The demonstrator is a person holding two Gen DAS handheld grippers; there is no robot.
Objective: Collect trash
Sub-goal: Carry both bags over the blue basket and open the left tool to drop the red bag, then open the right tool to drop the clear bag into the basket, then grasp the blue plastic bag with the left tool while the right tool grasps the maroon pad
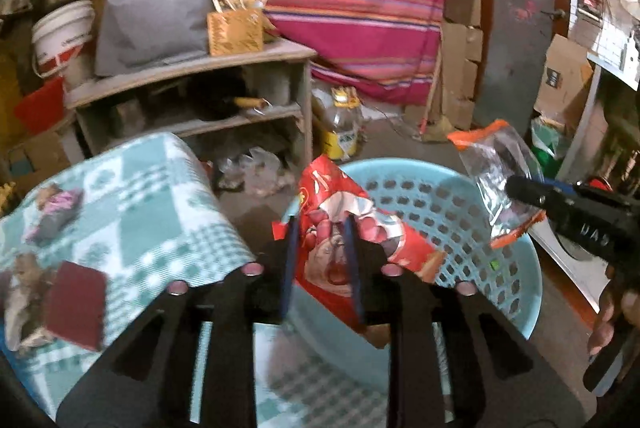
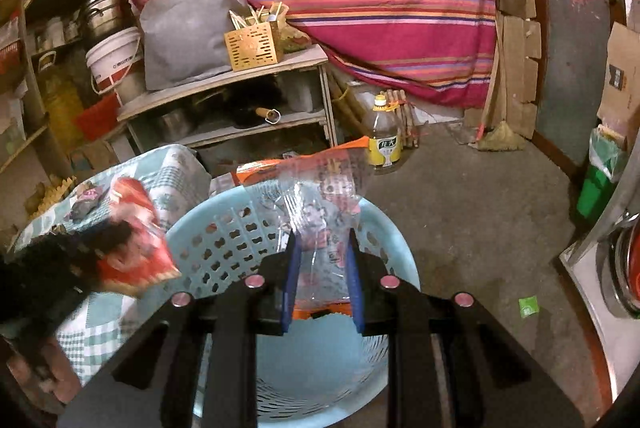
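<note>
Red wrapper [image 1: 340, 224]: pinched in the left gripper [image 1: 322, 228], hanging over the near-left rim of the blue basket [image 1: 516, 268].
Clear bag [image 2: 324, 228]: orange-edged, clamped in the right gripper [image 2: 322, 240] — held right above the basket's hollow.
Step in hand: the drop, I'd say — both pieces are carried over the basket and neither is let go yet.
Next move: spread both sets of fingers so the pieces fall inside; the red wrapper looks to need a nudge inward first.
Left of the basket: the checked tablecloth [image 1: 140, 196] carries more scraps, among them a dark red packet [image 1: 76, 304].
</note>
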